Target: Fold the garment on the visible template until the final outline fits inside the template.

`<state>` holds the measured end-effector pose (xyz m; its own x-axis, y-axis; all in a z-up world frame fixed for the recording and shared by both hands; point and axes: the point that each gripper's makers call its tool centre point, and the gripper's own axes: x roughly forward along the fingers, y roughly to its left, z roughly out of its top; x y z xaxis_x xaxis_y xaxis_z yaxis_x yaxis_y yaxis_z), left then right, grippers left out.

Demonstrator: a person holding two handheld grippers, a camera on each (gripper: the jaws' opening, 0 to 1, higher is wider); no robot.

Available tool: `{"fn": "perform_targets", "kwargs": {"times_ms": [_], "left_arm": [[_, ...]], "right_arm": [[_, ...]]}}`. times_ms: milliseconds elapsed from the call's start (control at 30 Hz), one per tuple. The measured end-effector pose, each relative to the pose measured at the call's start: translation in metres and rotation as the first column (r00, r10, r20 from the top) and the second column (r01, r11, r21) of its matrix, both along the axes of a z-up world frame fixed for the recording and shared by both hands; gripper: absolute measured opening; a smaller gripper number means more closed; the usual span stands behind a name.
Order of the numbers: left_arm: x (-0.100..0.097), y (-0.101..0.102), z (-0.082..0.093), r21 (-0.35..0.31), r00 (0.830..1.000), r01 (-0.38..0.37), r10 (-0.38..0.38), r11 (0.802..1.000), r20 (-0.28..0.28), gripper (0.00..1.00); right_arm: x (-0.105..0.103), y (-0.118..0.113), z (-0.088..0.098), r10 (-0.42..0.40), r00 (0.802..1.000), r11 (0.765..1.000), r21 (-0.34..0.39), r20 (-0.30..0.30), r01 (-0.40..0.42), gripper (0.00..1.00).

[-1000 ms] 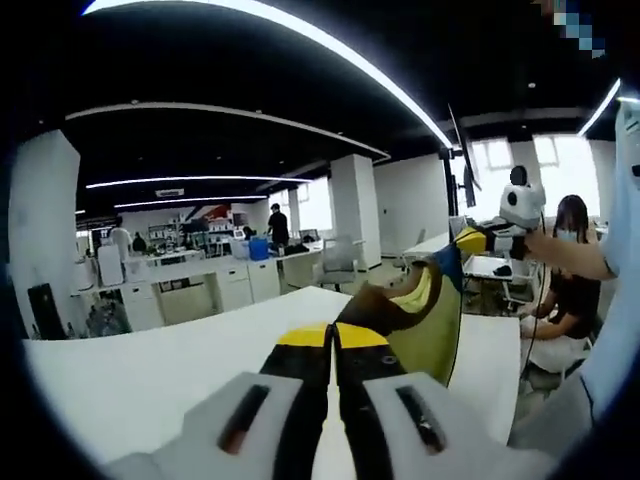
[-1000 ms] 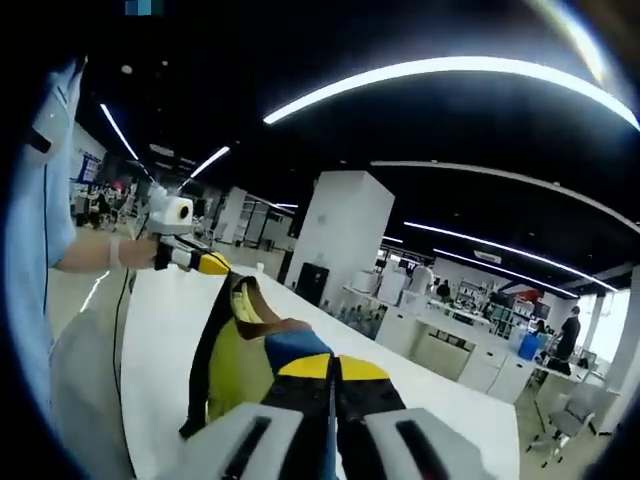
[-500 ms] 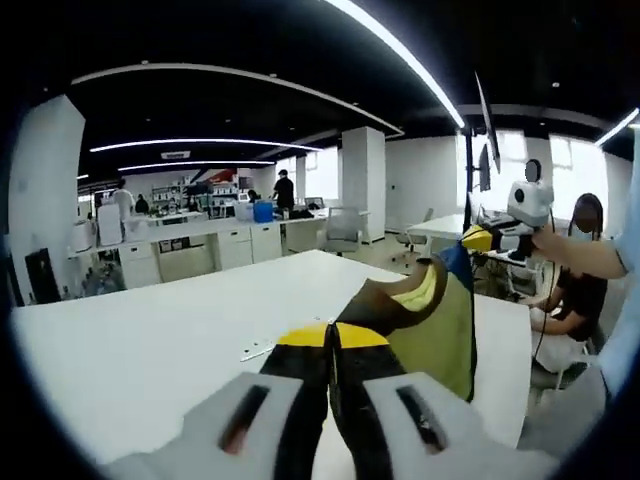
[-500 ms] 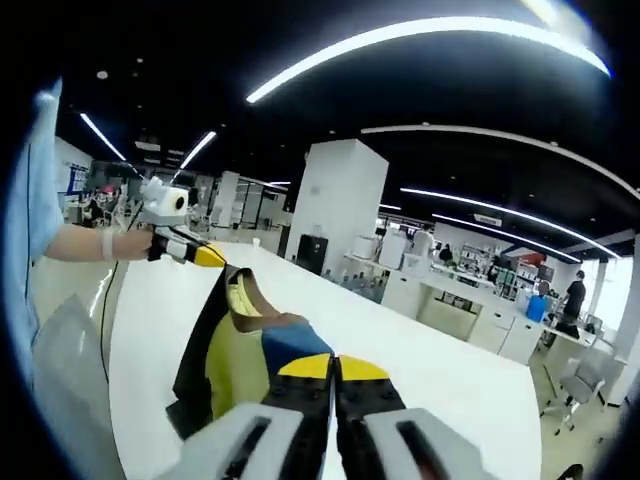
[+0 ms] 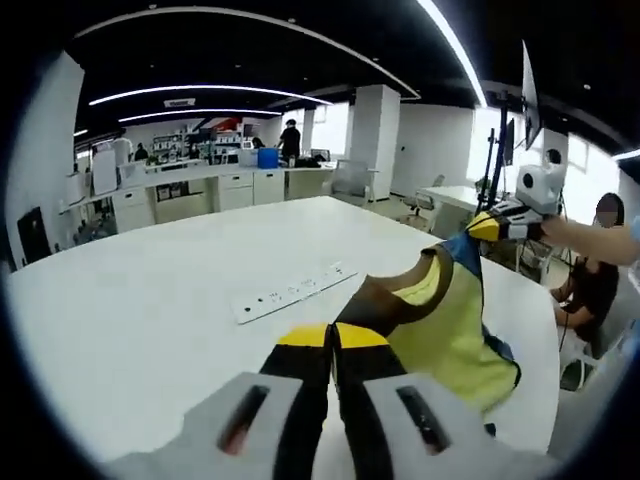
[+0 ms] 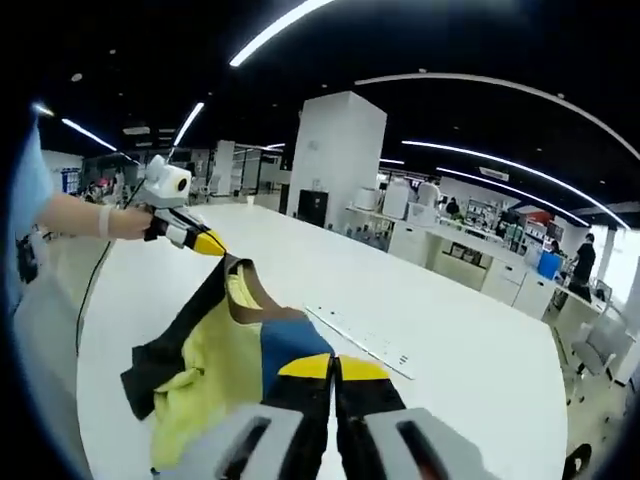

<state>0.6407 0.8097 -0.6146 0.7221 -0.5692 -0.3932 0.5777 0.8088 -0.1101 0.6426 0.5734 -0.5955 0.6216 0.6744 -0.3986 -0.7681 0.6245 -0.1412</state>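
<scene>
- Both pairs of fingers were pressed together on cloth: the left gripper [image 5: 333,338] clamped the garment [image 5: 450,325] at its brown collar edge, the right gripper [image 6: 333,368] clamped a blue corner
- Garment hung stretched between them above the white table [image 5: 130,320], its long axis running gripper to gripper; from the left fingers it trailed toward 2 o'clock
- Power strip [image 5: 295,291] lay on the table at 11 o'clock of the left gripper
- I judged lowering must come next; no template outline was discernible

A white table [image 5: 130,330] carries a white power strip [image 5: 292,291].
</scene>
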Motion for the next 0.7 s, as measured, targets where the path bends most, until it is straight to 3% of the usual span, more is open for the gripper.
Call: {"fn": "perform_targets", "kwargs": {"times_ms": [133,300,600,700], "left_arm": [[0.025,-0.004,-0.03,0.032,1.0,0.006,-0.005,0.999,-0.023,0.0],[0.048,-0.005,-0.07,0.039,0.994,-0.019,0.023,0.999,-0.106,0.0],[0.067,-0.005,-0.124,0.081,0.971,-0.071,0.088,0.994,-0.223,0.0],[0.07,-0.007,-0.132,0.103,0.967,-0.068,0.091,0.992,-0.237,0.0]], "right_arm": [[0.024,0.002,-0.035,0.0,0.999,0.999,-0.046,-0.051,-0.002,0.0],[0.05,0.003,-0.07,-0.022,0.994,0.996,-0.084,-0.108,0.013,0.0],[0.084,-0.001,-0.136,-0.121,0.969,0.985,-0.15,-0.213,0.09,0.0],[0.097,-0.001,-0.151,-0.134,0.965,0.979,-0.182,-0.227,0.093,0.0]]}}
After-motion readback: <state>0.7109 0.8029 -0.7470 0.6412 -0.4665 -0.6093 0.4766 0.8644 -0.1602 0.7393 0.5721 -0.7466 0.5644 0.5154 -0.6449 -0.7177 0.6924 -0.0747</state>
